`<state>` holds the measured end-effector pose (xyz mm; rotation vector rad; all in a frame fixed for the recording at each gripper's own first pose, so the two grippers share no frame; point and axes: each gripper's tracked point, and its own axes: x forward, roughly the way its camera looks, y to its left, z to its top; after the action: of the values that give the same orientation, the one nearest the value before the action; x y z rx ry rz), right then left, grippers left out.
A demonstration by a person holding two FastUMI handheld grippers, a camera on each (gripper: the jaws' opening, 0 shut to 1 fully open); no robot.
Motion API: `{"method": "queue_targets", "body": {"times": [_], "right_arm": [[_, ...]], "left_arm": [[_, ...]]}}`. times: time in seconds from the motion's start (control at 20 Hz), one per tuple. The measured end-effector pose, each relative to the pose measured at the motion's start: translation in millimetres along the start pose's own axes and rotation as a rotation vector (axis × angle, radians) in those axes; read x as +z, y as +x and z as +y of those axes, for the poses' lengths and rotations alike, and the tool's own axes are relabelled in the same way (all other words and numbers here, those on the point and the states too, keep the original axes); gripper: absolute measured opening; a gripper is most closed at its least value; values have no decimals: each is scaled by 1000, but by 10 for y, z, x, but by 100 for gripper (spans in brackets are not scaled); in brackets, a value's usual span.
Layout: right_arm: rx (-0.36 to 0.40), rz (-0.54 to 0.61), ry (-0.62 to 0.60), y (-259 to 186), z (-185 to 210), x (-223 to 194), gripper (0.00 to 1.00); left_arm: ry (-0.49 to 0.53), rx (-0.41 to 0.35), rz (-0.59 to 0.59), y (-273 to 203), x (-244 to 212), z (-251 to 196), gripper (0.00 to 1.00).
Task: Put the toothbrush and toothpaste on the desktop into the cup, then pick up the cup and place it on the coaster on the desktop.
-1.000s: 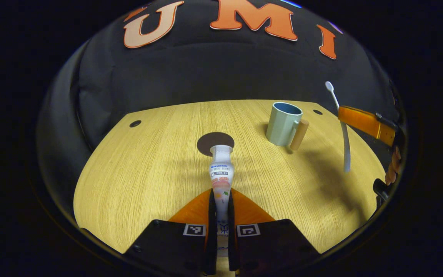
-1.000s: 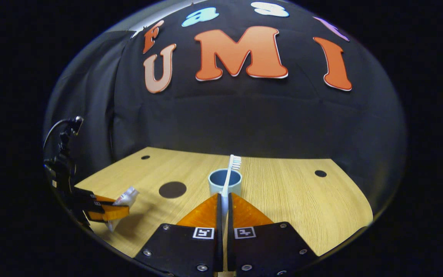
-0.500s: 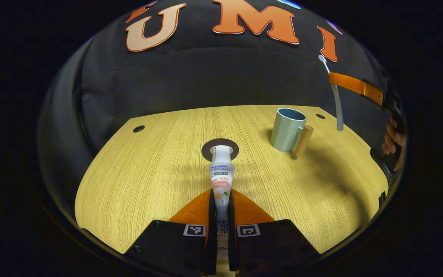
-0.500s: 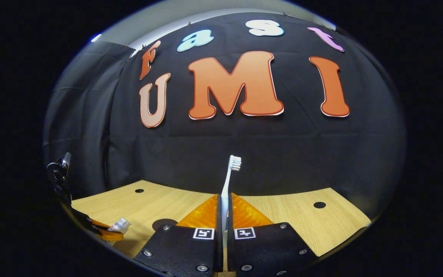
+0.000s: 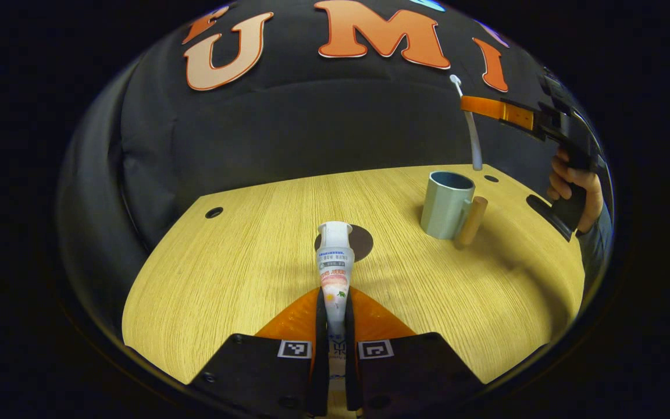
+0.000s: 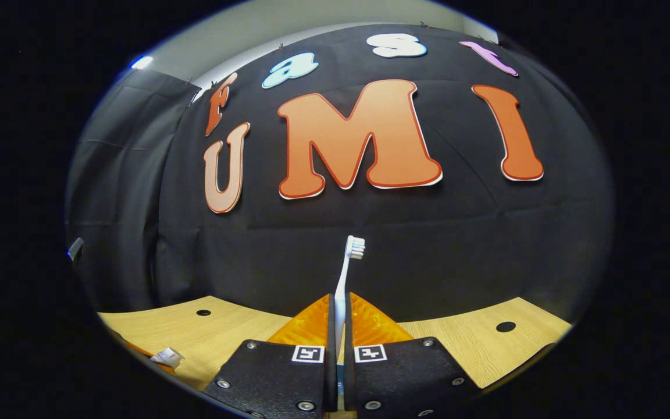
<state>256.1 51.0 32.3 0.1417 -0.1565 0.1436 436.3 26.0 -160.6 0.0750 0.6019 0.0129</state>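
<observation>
Looking along your left gripper (image 5: 335, 302), you see its fingers pinching the toothpaste (image 5: 335, 270) above the desktop (image 5: 242, 256), cap toward the coaster (image 5: 363, 241), with the cup (image 5: 447, 205) standing farther right. In the right gripper view, your right gripper (image 6: 339, 314) clamps the toothbrush (image 6: 346, 273) upright, bristles up, against the booth wall

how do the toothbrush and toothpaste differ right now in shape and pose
The toothbrush is a thin, pale stick; the toothpaste is a fat printed tube with a white cap. In the left gripper view the toothbrush hangs upright above the cup, while the toothpaste sits low over the table before the coaster. Both are clamped in shut jaws, neither in the cup yet.
</observation>
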Motion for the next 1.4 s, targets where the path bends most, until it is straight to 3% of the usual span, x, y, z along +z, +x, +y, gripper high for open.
{"method": "queue_targets", "body": {"times": [0.45,0.85,1.4], "right_arm": [[-19,92,-35,215,-137,-588,5],[-30,223,-22,133,-205,-1022,6],[-44,340,31,-368,-485,-1097,18]], "left_arm": [[-3,-22,-39,68,175,-105,15],[-22,-15,-239,-8,854,-304,15],[-139,-36,-479,-28,1721,-700,15]]}}
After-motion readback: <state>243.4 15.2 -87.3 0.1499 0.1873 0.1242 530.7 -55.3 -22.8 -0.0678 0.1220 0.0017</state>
